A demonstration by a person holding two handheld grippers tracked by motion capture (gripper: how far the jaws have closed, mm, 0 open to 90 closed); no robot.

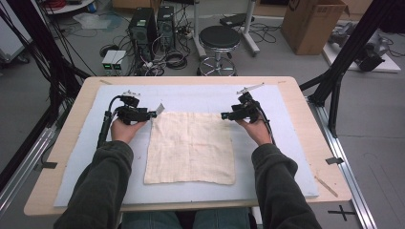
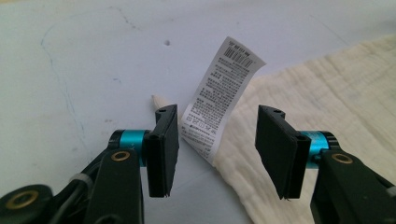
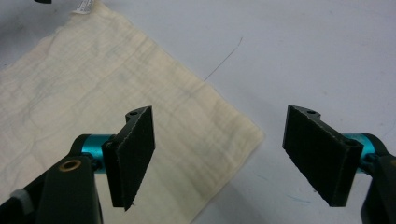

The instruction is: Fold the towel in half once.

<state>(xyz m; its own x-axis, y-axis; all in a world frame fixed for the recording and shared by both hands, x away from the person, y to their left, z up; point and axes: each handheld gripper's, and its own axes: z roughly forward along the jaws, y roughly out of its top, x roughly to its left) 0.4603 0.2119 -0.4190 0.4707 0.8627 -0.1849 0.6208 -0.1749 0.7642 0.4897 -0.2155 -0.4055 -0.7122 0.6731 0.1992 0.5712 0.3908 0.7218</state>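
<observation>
Wooden table [image 1: 305, 143] w/ pale blue mat [image 1: 200, 95] on top. Beyond it, grey floor [image 1: 28, 100]: two black PC towers [image 1: 153, 26], tangled cables [image 1: 172, 59], round black stool [image 1: 218, 40] on chrome ring, cardboard box [image 1: 313, 24] far right. Black frame struts [image 1: 344, 62] at both sides, metal rail [image 1: 348, 176] along right edge

Cream cloth [image 1: 190, 147]; pale-blue mat [image 1: 119, 143]
</observation>
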